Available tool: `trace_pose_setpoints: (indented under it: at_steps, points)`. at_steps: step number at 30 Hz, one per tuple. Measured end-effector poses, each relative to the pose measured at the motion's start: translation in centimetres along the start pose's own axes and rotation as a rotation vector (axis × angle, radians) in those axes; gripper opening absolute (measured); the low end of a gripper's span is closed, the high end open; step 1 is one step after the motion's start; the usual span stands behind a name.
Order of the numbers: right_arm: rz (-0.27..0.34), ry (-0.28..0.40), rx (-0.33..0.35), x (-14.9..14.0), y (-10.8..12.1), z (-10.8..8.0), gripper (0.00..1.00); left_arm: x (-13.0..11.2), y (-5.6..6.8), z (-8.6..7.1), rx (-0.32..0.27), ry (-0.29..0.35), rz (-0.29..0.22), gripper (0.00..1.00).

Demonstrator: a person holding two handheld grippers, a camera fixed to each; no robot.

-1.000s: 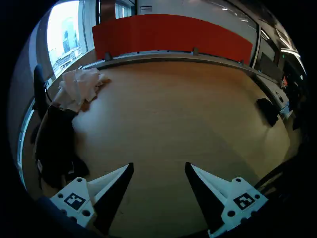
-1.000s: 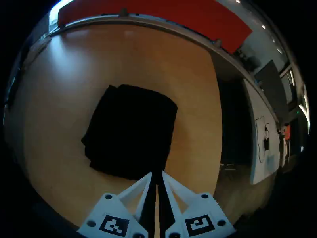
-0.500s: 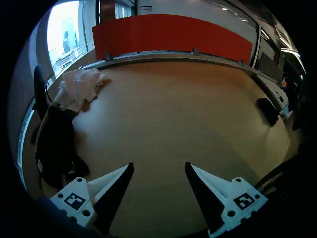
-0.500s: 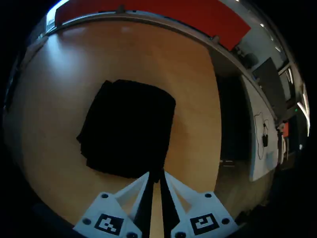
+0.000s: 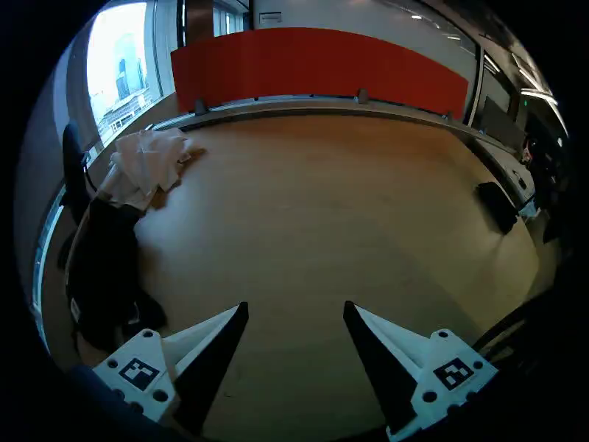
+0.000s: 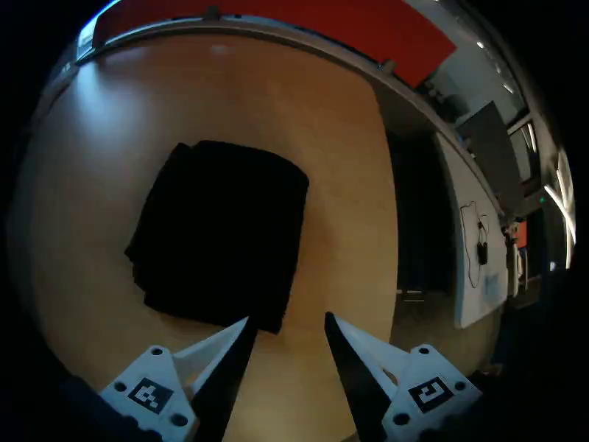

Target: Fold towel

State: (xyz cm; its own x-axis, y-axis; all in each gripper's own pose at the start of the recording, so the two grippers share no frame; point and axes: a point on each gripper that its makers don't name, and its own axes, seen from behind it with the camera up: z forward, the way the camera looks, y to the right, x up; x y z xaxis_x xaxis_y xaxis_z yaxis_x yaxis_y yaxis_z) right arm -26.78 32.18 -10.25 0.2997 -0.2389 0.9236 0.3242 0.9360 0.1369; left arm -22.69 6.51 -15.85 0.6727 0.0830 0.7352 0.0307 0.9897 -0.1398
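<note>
Pale cloth pile (image 5: 147,166): heaped loose at the far left of the table (image 5: 316,206).
Left gripper (image 5: 294,305): jaws spread wide, empty, over bare wood.
Towel (image 6: 217,232): black, flat on the table, just ahead and left of the right gripper.
Right gripper (image 6: 291,318): jaws apart, holding nothing, towel untouched.
Progress: towel forms a compact rectangle, so folding is judged done; at most edge-squaring remains.
Orientation: long axis apparently near-to-far, leaning slightly right, with a short edge facing the gripper.
</note>
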Motion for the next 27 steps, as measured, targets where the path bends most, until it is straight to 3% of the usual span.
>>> trace_pose_setpoints:
  at_steps: [16, 17, 21, 27]
  points:
    - [0.020, -0.019, -0.065, -0.9, 1.8, -0.6, 0.70, 0.0, -0.2, -0.1, -0.003, 0.004, 0.000, 0.96]
    - [0.020, -0.017, -0.063, -0.8, 1.7, -0.6, 0.72, 0.0, -0.2, -0.1, -0.003, 0.005, 0.001, 0.96]
    - [0.024, -0.004, -0.054, -0.5, 1.3, -0.8, 0.97, 0.0, -0.3, -0.2, -0.004, 0.008, 0.000, 0.96]
    - [0.038, 0.017, -0.041, 0.0, 0.9, -1.2, 1.00, 0.1, -0.2, -0.3, -0.007, 0.013, -0.002, 0.96]
